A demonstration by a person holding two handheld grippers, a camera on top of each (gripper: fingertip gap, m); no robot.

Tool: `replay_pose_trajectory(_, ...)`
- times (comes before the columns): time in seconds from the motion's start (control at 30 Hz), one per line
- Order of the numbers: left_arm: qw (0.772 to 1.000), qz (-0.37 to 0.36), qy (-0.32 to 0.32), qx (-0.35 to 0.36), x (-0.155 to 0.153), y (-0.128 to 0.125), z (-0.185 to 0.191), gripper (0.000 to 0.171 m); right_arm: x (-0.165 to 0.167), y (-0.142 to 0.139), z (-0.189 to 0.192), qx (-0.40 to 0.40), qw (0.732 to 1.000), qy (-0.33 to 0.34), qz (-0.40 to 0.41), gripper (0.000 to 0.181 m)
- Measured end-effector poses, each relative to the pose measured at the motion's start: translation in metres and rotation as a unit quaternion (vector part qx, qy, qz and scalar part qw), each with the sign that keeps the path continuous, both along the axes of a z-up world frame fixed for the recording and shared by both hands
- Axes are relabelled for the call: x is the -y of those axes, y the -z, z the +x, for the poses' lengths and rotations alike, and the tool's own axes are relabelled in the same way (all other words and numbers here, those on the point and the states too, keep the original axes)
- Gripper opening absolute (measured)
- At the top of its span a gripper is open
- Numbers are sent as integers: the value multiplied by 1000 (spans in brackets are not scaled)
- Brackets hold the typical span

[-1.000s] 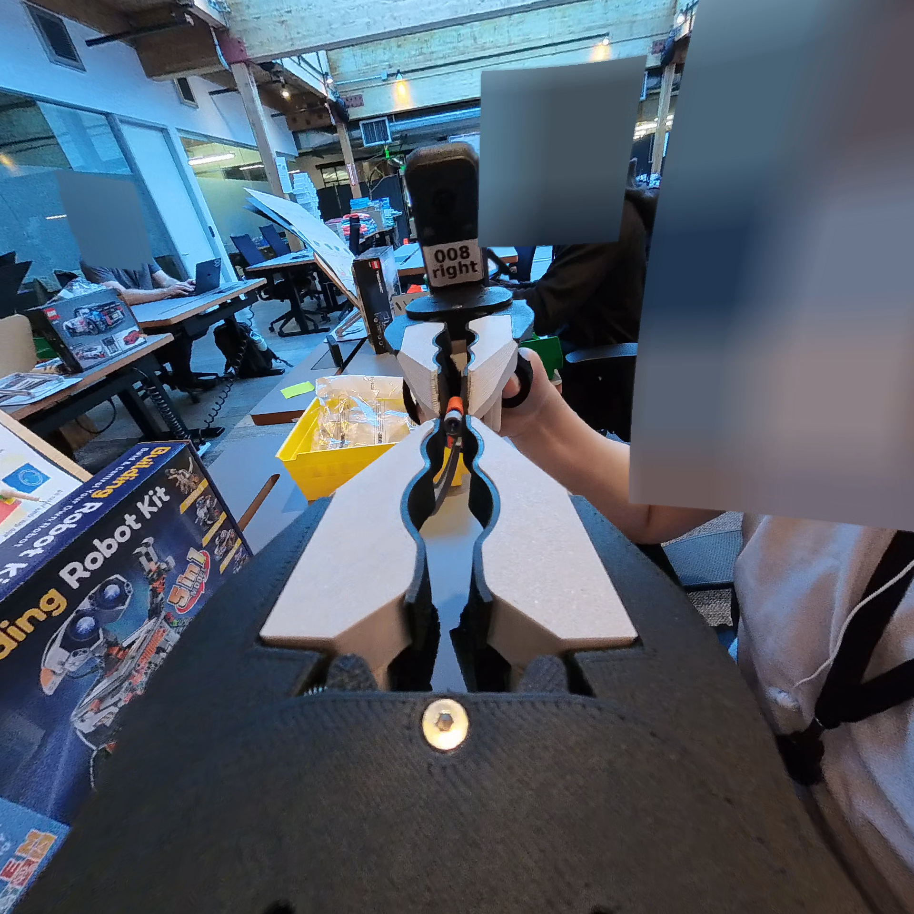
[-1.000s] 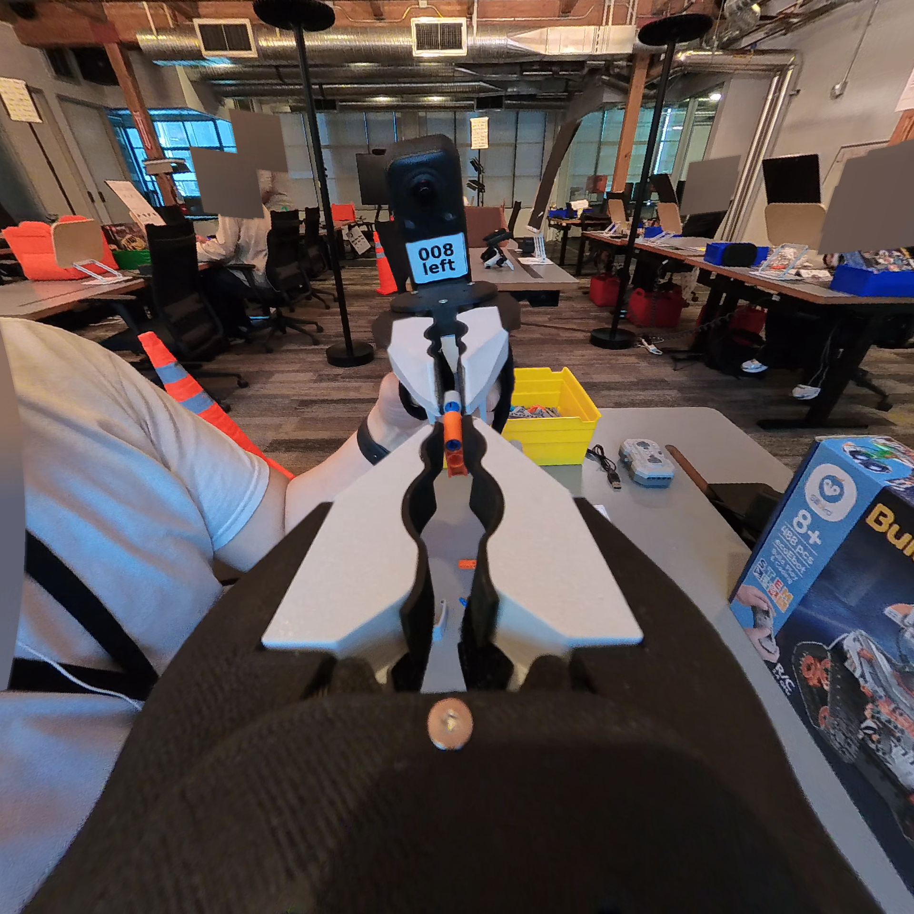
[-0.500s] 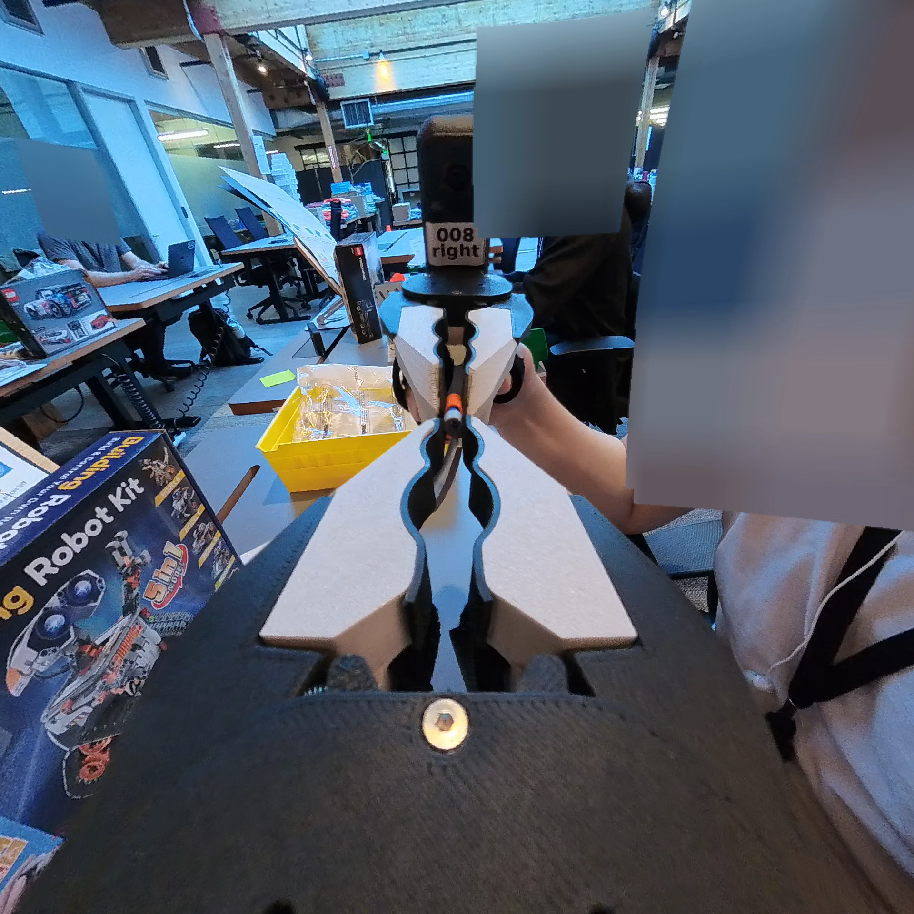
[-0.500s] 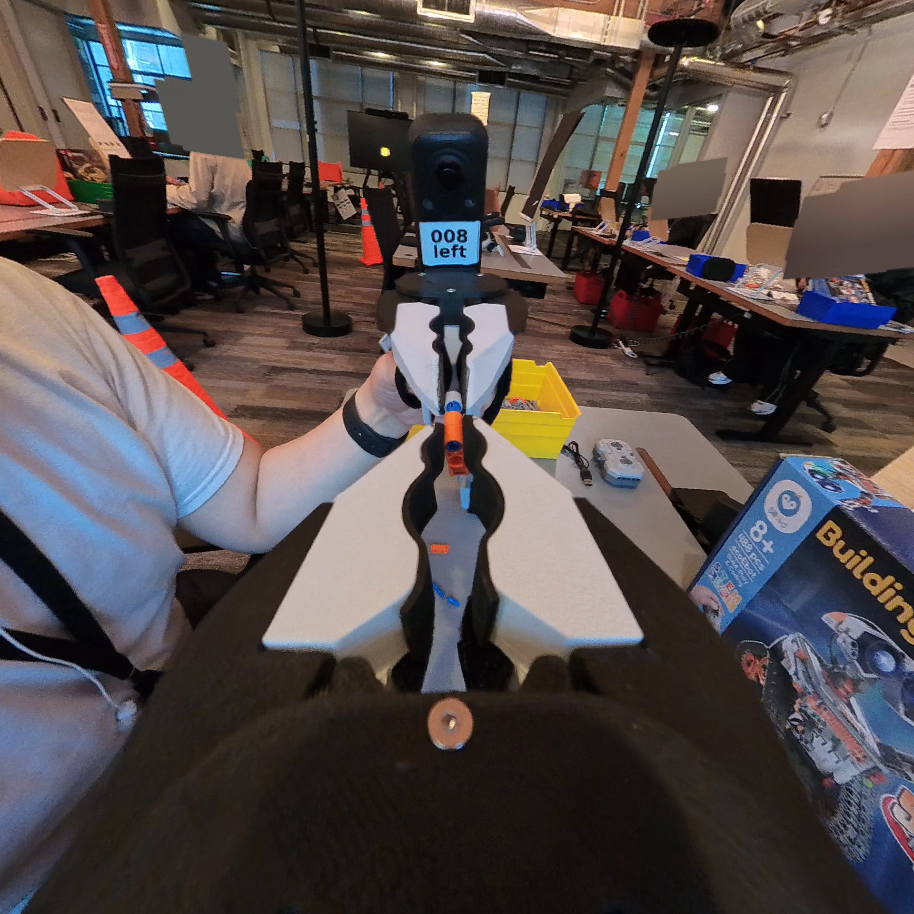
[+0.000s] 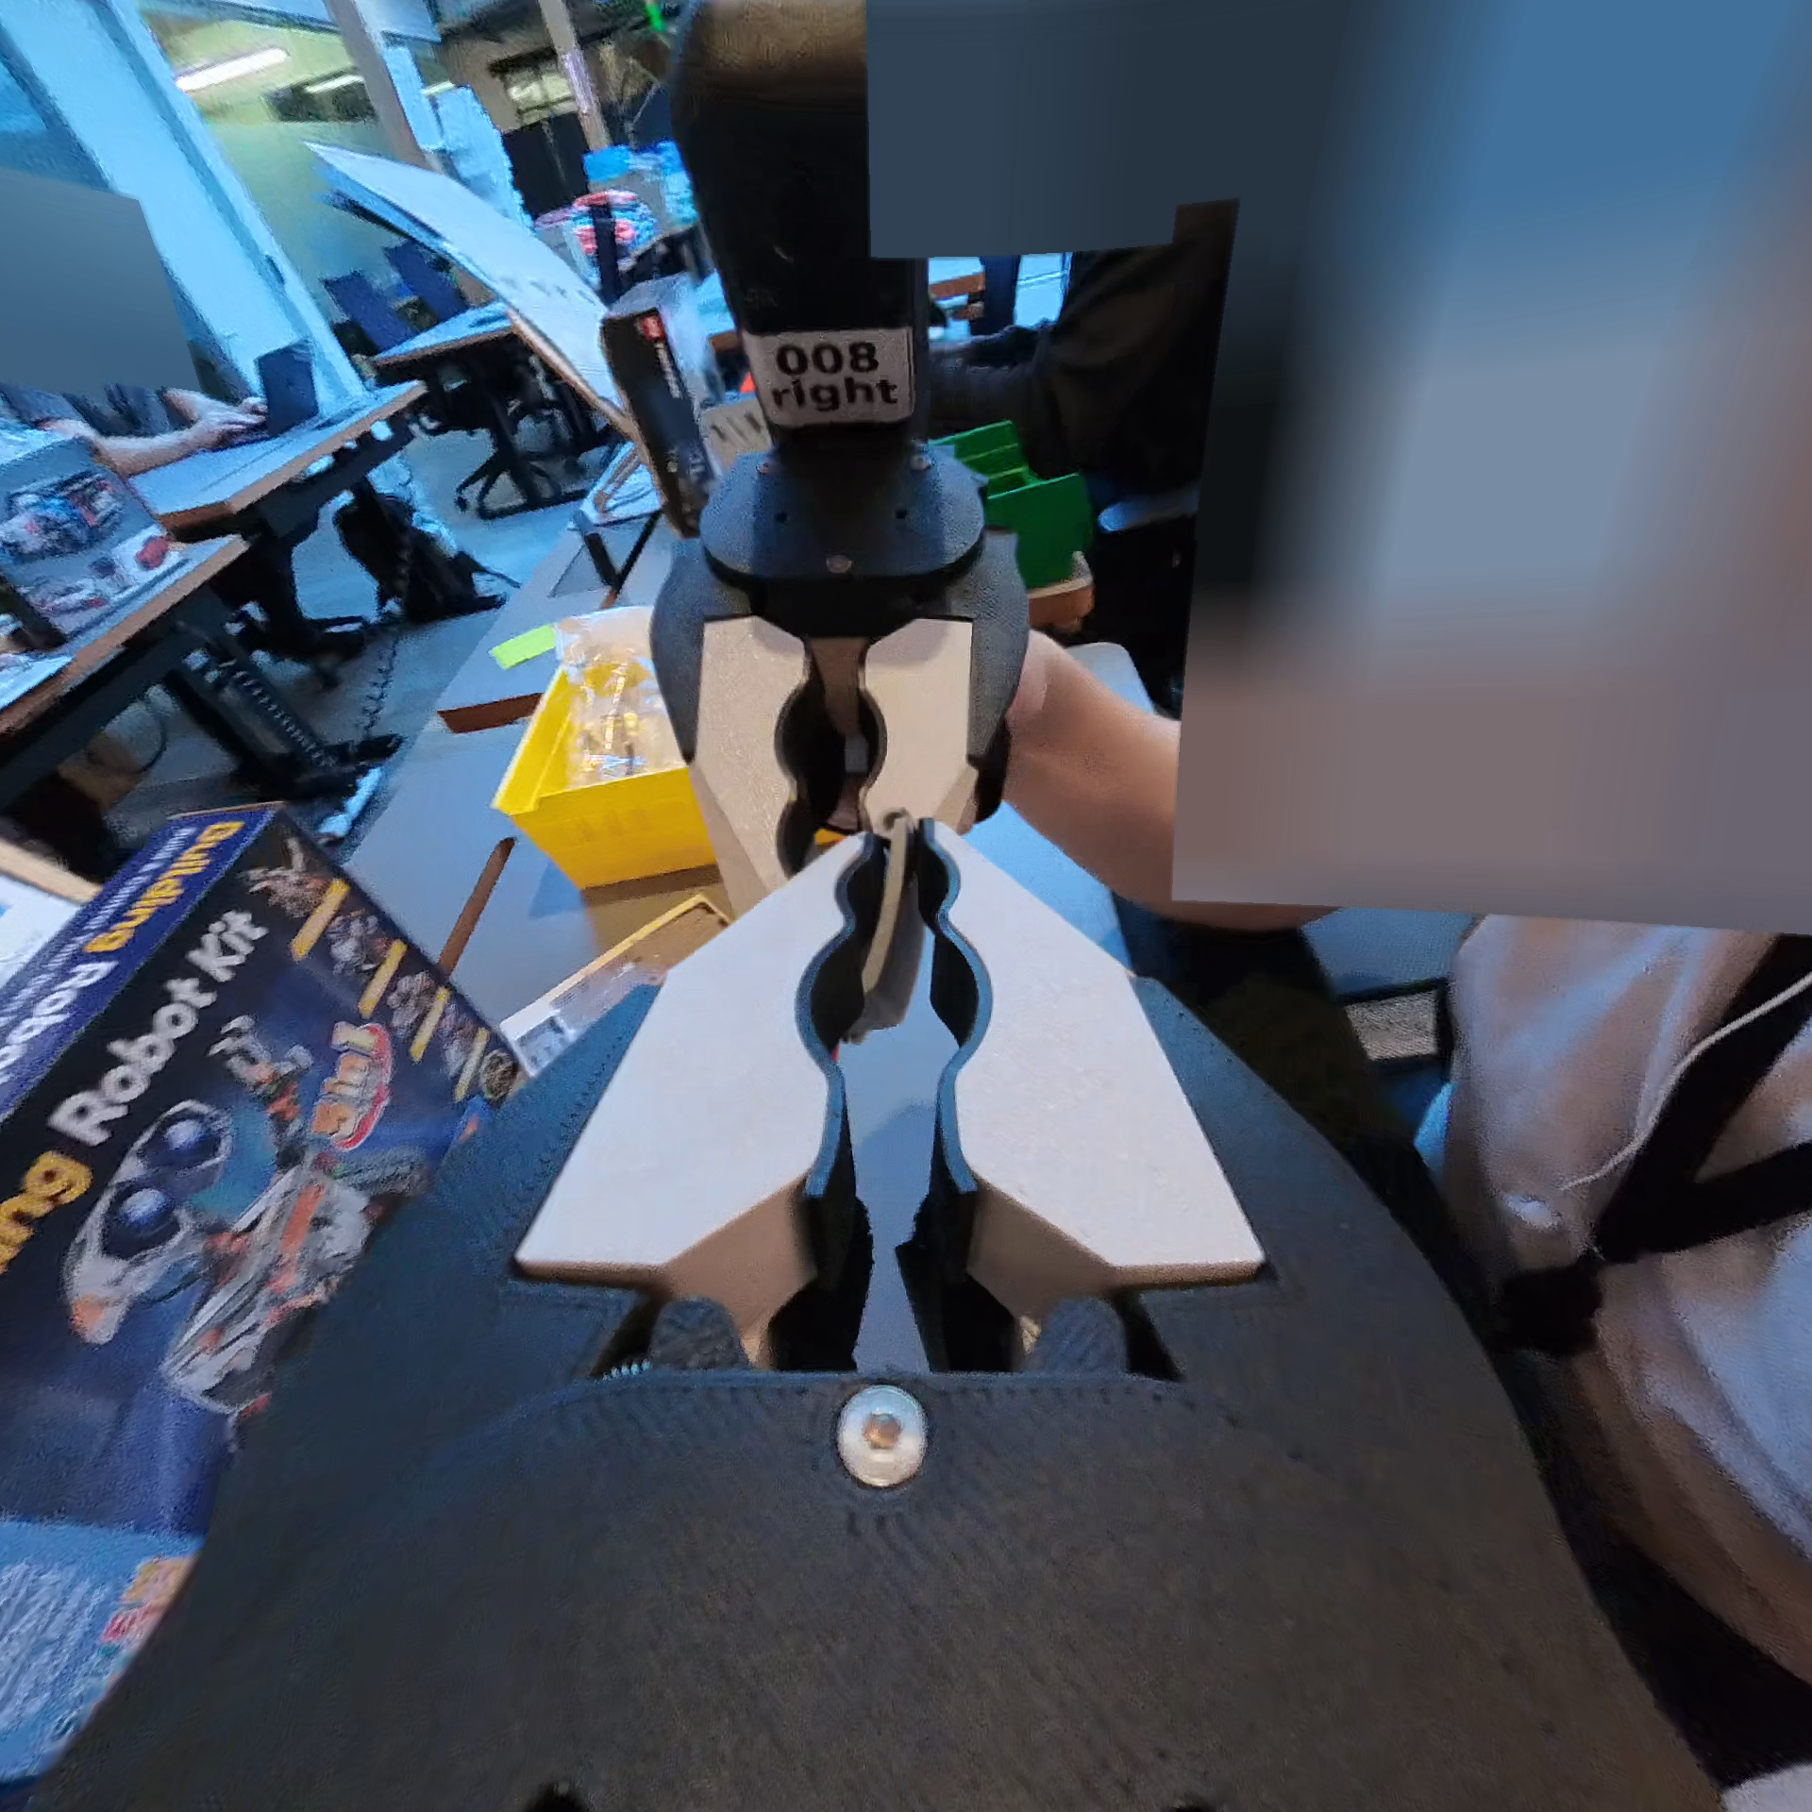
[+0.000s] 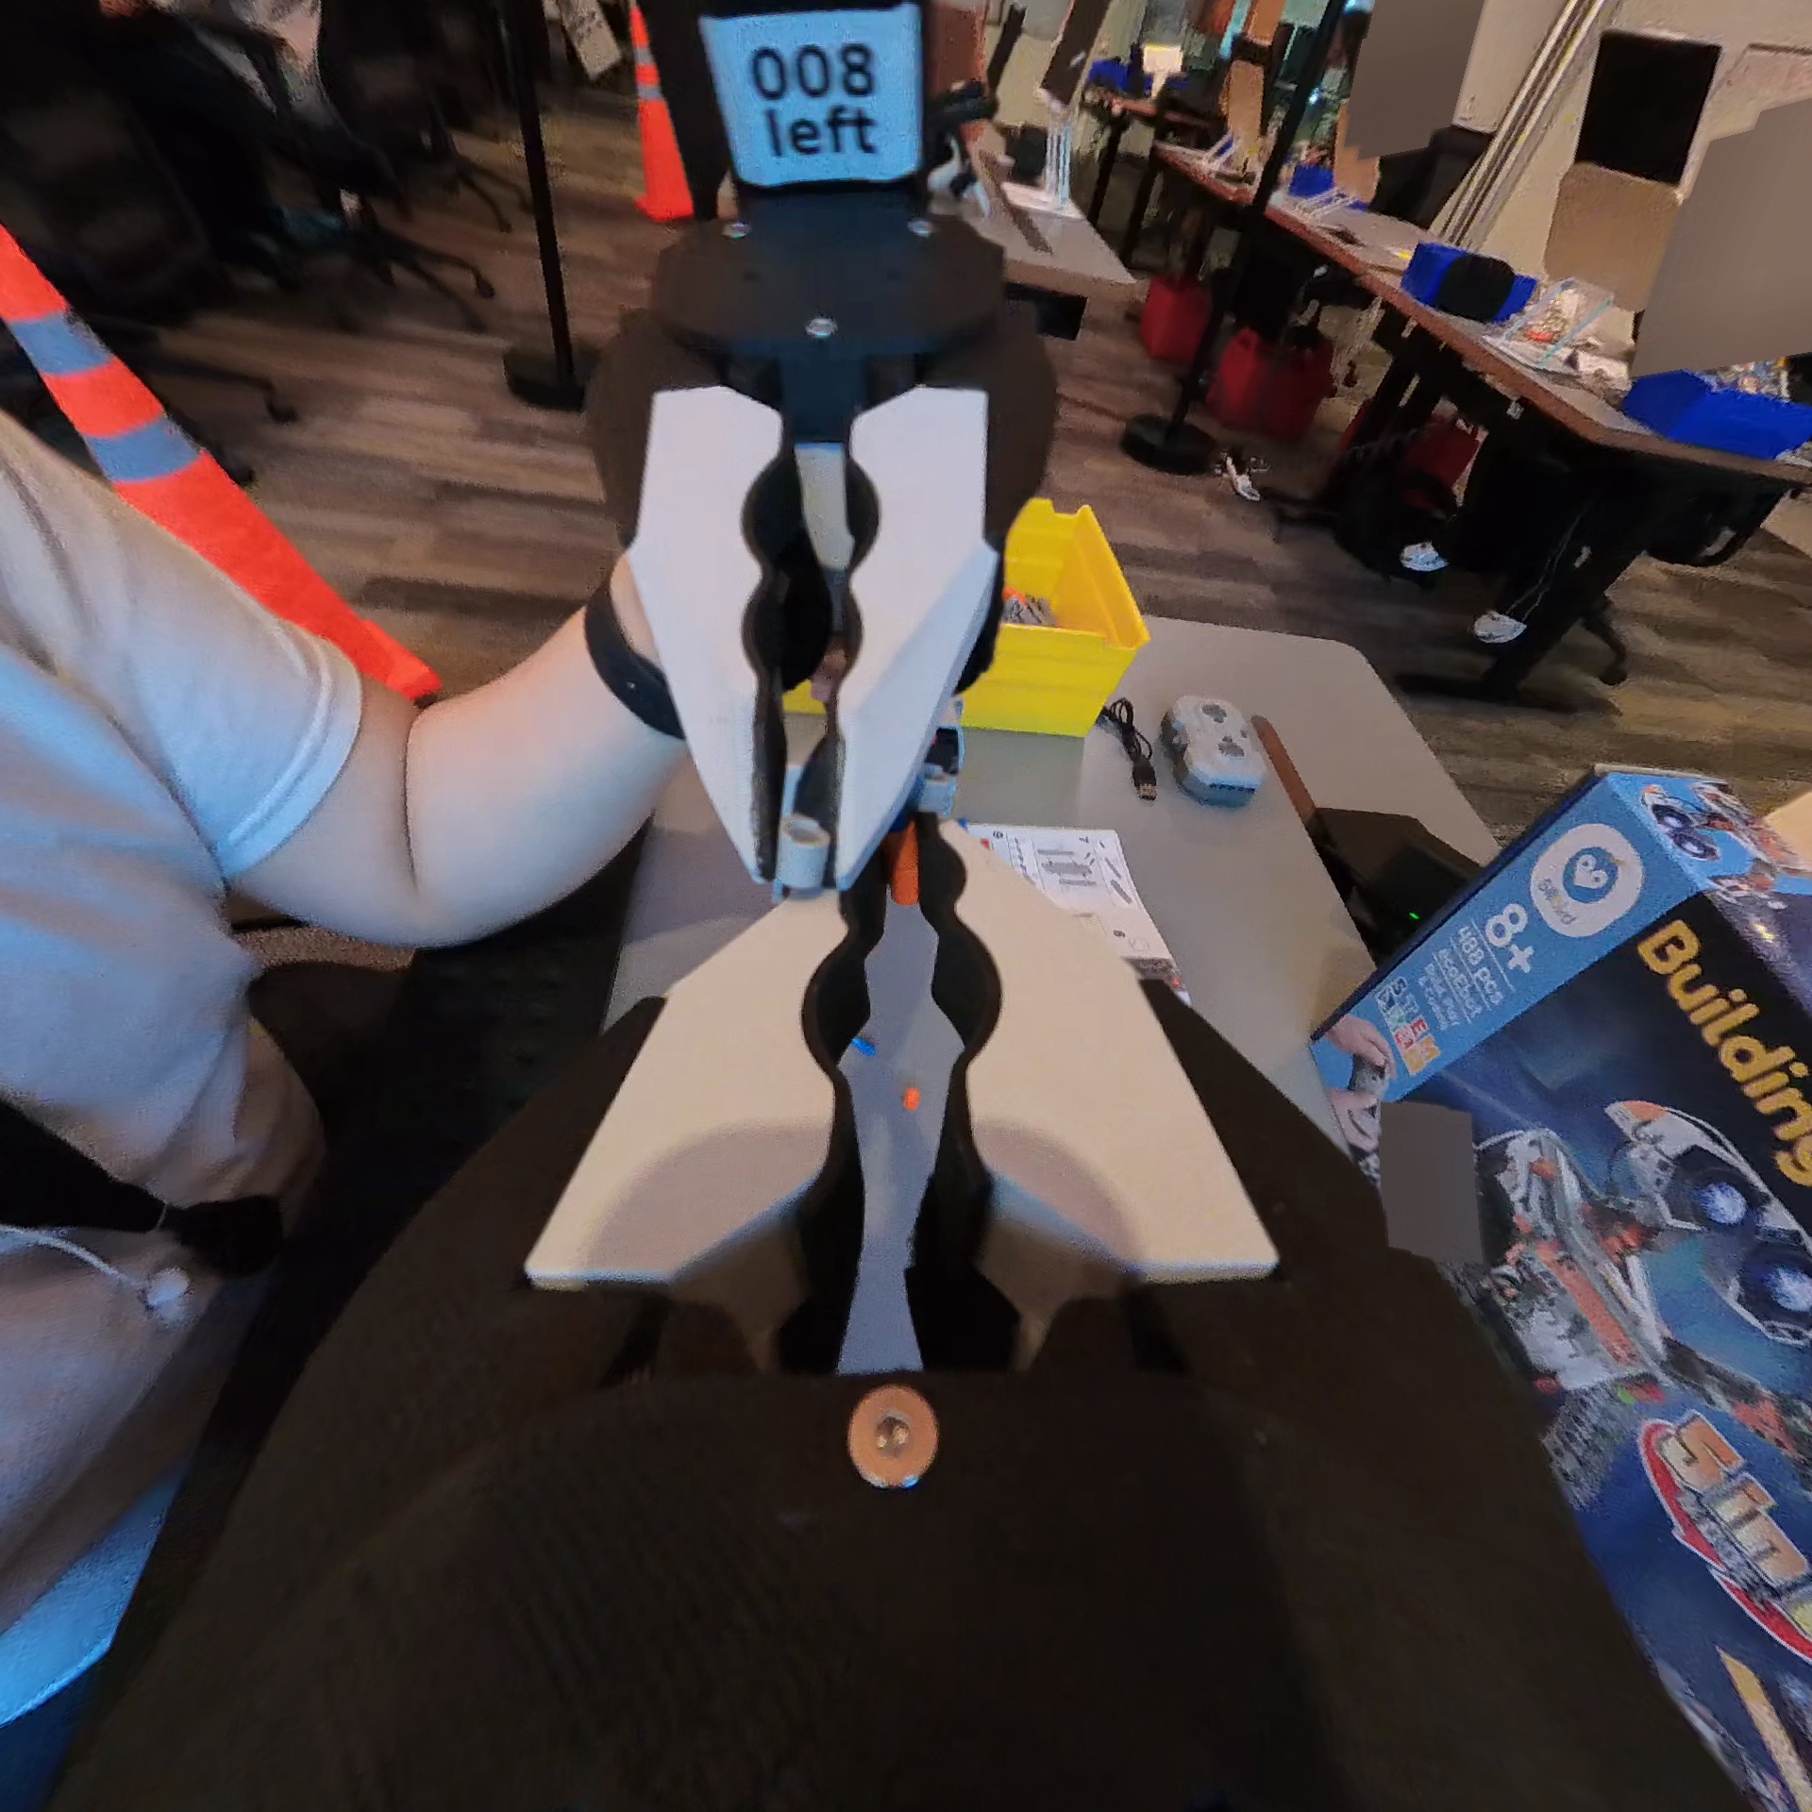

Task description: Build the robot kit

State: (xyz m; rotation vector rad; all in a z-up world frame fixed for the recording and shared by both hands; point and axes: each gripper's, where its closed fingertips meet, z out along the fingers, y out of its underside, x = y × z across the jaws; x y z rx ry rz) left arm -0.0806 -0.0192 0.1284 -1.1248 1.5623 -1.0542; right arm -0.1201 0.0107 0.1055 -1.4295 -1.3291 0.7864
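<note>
My left gripper (image 5: 890, 841) is shut on a light grey building beam (image 5: 885, 941) that runs back between its fingers. In the right wrist view the left gripper (image 6: 806, 865) points at me, and the beam's round end (image 6: 806, 841) sticks out of its tips. My right gripper (image 6: 897, 868) is shut on a small orange pin (image 6: 902, 873) with a blue end. In the left wrist view the right gripper (image 5: 863, 822) faces mine. The two grippers meet tip to tip above the grey table (image 6: 1226, 882), with the pin just right of the beam's end.
A yellow bin (image 6: 1064, 637) of parts sits at the table's far edge and also shows in the left wrist view (image 5: 608, 814). A blue kit box (image 6: 1618, 1128), a grey control unit (image 6: 1211, 750), a black cable (image 6: 1132, 745) and a printed sheet (image 6: 1069, 882) lie on the table. An orange cone (image 6: 147, 431) stands at the left. The gap from one gripper's tips to the other's is roughly 4 centimetres.
The two grippers have come much closer together and now touch at the tips. Both views have tilted down toward the table. Each gripper keeps hold of its piece.
</note>
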Motion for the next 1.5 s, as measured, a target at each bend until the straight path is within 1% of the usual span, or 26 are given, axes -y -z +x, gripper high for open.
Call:
replay_pose_trajectory(0.07,999,6,-33,13,-12,-4,-9,6,-4,-1,1,-16,1000,-1,-23,5)
replay_pose_trajectory(0.13,999,-10,-36,29,-18,-10,-20,5,-10,6,6,0,999,10,-31,6)
replay_pose_trajectory(0.2,998,-22,-37,47,-20,-16,-26,5,-8,3,6,-12,999,2,-37,5)
replay_pose_trajectory(0.43,999,-26,-45,14,-23,-2,-16,5,-12,4,7,-15,998,6,-54,6)
replay_pose_trajectory(0.5,998,-21,-58,-1,-27,3,-15,5,-10,0,8,-24,998,3,-50,6)
replay_pose_trajectory(0.63,997,-20,-77,-10,-33,6,-16,5,-11,-2,12,-17,999,17,-33,6)
replay_pose_trajectory(0.7,997,-25,-76,-16,-34,9,-14,5,-10,-5,13,-16,999,19,-23,6)
replay_pose_trajectory(0.83,996,-30,-79,-14,-35,10,-9,5,-10,-5,17,1,999,38,-4,6)
replay_pose_trajectory(0.9,997,-37,-73,-3,-33,5,-9,5,-9,-9,18,-7,999,37,-1,6)
replay_pose_trajectory(1.07,996,-46,-72,25,-32,-5,-9,5,-8,-21,18,-50,998,27,-13,6)
replay_pose_trajectory(1.13,995,-58,-69,44,-32,-11,-9,5,-8,-30,19,-83,996,23,-22,6)
replay_pose_trajectory(1.17,995,-63,-65,46,-31,-12,-9,6,-9,-37,20,-110,993,19,-24,6)
replay_pose_trajectory(1.3,989,-90,-53,104,-31,-29,-9,4,-8,-54,20,-192,980,-13,-52,5)
replay_pose_trajectory(1.37,983,-119,-35,133,-29,-38,-9,4,-6,-63,20,-236,969,-34,-59,6)
replay_pose_trajectory(1.43,980,-138,-20,142,-29,-40,-9,4,-4,-66,19,-260,960,-57,-83,5)
replay_pose_trajectory(1.5,978,-140,-23,153,-31,-42,-9,4,-5,-68,20,-278,954,-67,-94,5)
